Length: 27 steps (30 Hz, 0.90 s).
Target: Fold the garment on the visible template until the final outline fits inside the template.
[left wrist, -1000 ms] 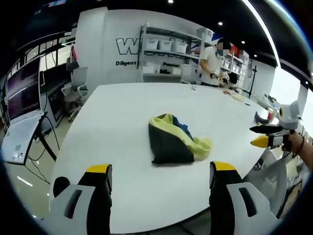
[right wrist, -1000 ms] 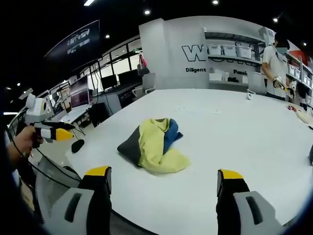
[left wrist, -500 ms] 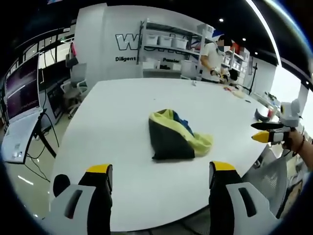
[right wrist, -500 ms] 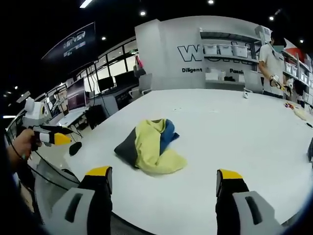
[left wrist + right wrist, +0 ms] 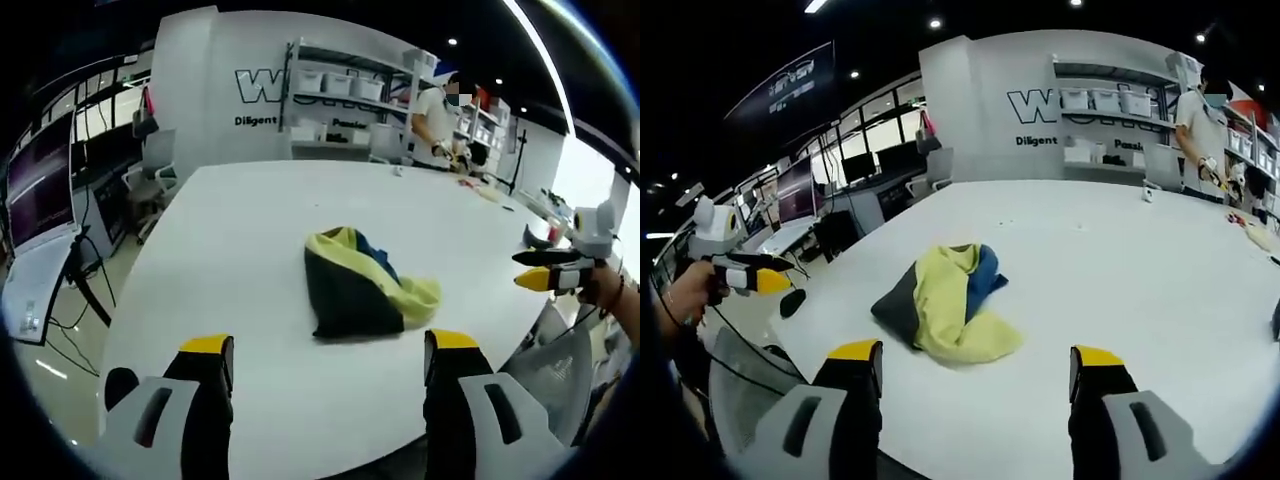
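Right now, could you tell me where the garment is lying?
The crumpled garment lies on the white table, ahead of the open jaws in both gripper views and apart from them; in the right gripper view it sits near the table's near edge.

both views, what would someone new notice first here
The crumpled garment, in yellow, dark grey and blue, lies in a heap alone on the big white table, ahead of both grippers. The left gripper and the right gripper stand open and apart from it, yellow-tipped jaws empty. At the table's far end a person stands by shelves of white bins.
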Tool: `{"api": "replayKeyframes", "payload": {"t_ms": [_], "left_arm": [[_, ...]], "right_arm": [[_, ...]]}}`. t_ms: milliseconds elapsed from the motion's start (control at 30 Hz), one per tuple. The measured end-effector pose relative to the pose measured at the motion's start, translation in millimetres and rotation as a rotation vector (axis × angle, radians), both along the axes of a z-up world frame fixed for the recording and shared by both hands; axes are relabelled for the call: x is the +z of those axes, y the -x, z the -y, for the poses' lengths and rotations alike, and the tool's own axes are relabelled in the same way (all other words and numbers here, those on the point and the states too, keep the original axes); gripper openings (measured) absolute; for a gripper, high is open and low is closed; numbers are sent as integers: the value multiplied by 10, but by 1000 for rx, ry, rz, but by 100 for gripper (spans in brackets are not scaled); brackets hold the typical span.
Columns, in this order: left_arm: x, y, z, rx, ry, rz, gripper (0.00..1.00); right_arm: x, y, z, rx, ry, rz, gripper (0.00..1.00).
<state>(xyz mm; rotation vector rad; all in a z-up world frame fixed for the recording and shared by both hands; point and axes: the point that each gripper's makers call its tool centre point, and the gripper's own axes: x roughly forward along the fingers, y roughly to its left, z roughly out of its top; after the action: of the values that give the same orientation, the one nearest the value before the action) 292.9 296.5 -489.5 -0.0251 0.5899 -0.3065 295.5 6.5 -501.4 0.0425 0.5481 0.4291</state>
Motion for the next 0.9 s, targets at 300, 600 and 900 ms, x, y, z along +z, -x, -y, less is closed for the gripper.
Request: {"api": "replayKeyframes", "payload": {"t_ms": [300, 600, 900], "left_arm": [[-88, -212, 36, -12, 3, -27, 74], [-153, -401, 139, -25, 94, -66, 71], [-424, -555, 140, -7, 84, -128, 68]], "right_arm": [[-22, -205, -119, 25, -11, -7, 64], [-148, -417, -201, 45, -20, -41, 65], [-283, -651, -245, 63, -12, -69, 63]]}}
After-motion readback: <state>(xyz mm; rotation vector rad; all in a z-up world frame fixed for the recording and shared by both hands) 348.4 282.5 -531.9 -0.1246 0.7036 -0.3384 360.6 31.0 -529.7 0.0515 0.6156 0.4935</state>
